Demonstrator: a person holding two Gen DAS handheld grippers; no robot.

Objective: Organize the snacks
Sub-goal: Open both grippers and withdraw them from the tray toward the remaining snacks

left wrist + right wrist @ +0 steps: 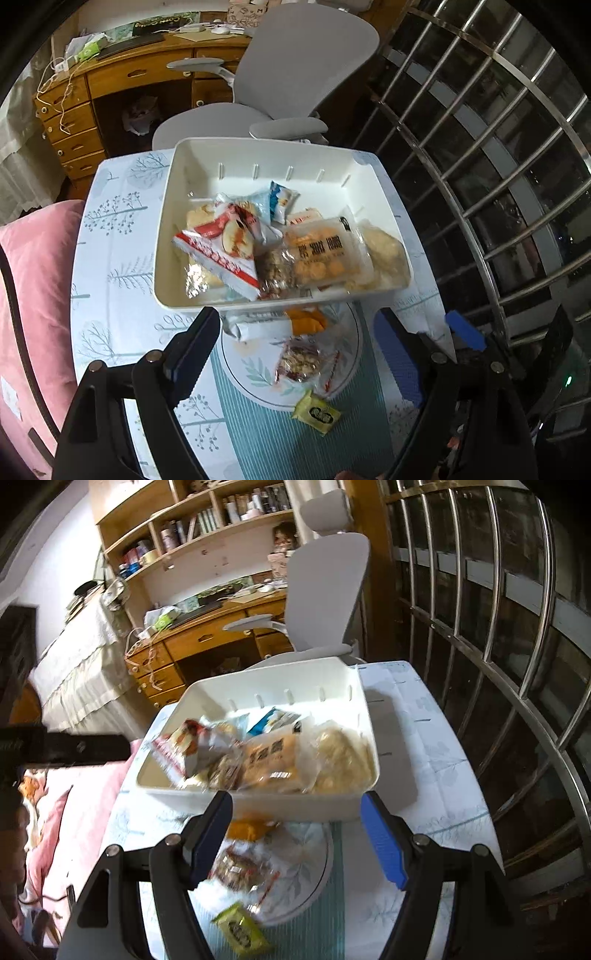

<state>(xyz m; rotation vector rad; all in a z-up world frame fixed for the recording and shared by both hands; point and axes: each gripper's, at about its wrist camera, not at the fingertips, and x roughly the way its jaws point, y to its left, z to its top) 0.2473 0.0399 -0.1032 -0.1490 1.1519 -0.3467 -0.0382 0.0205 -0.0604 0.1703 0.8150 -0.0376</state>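
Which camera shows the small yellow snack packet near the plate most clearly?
The left wrist view: the yellow packet lies sharp and whole by the plate rim, its dark print visible. The right wrist view shows it blurred, near the bottom edge.

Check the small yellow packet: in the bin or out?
Out. The yellow packet lies on the striped placemat, nearer than the plate and white bin.

We see a grey office chair [295,66] before a wooden desk [122,85]. A pink cushion [33,295] lies left, metal bars [498,166] right.
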